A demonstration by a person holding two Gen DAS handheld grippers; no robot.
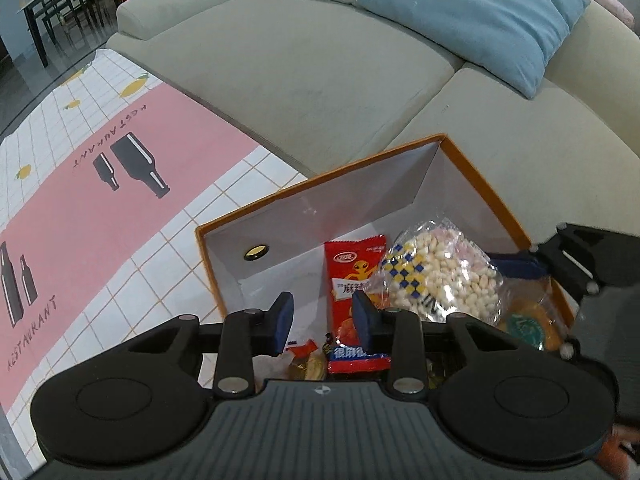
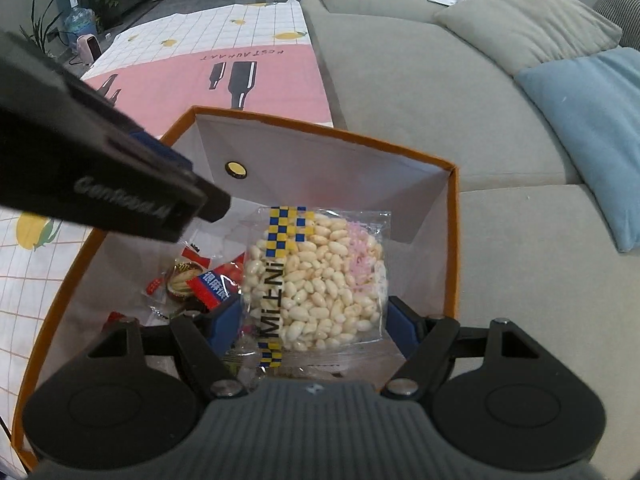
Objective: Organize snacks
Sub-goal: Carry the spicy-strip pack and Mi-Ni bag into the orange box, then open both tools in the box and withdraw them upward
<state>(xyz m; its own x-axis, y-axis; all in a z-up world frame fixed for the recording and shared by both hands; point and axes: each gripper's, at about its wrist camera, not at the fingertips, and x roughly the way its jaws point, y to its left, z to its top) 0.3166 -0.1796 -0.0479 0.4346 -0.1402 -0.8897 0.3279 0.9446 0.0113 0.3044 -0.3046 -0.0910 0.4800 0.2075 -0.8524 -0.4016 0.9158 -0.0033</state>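
An orange-rimmed box [image 1: 320, 178] with a white inside holds several snacks. My left gripper [image 1: 324, 320] hangs over it, jaws partly apart. A red snack packet [image 1: 352, 276] lies below, partly in the gap, and the pads do not press it. My right gripper [image 2: 314, 324] is shut on a clear bag of puffed rice [image 2: 320, 276], one pad at each side edge. The bag is tilted over the box floor. In the left wrist view the same bag [image 1: 440, 276] stands to the right. In the right wrist view the left gripper's fingers [image 2: 168, 156] reach in from the upper left.
Small wrapped snacks [image 2: 200, 280] lie on the box floor, with a round wrapped pastry [image 1: 532, 324] beside them. The box [image 2: 320, 128] sits on a pink and white checked mat [image 1: 100, 184]. A grey sofa [image 1: 320, 60] with a blue cushion [image 1: 480, 12] is just behind.
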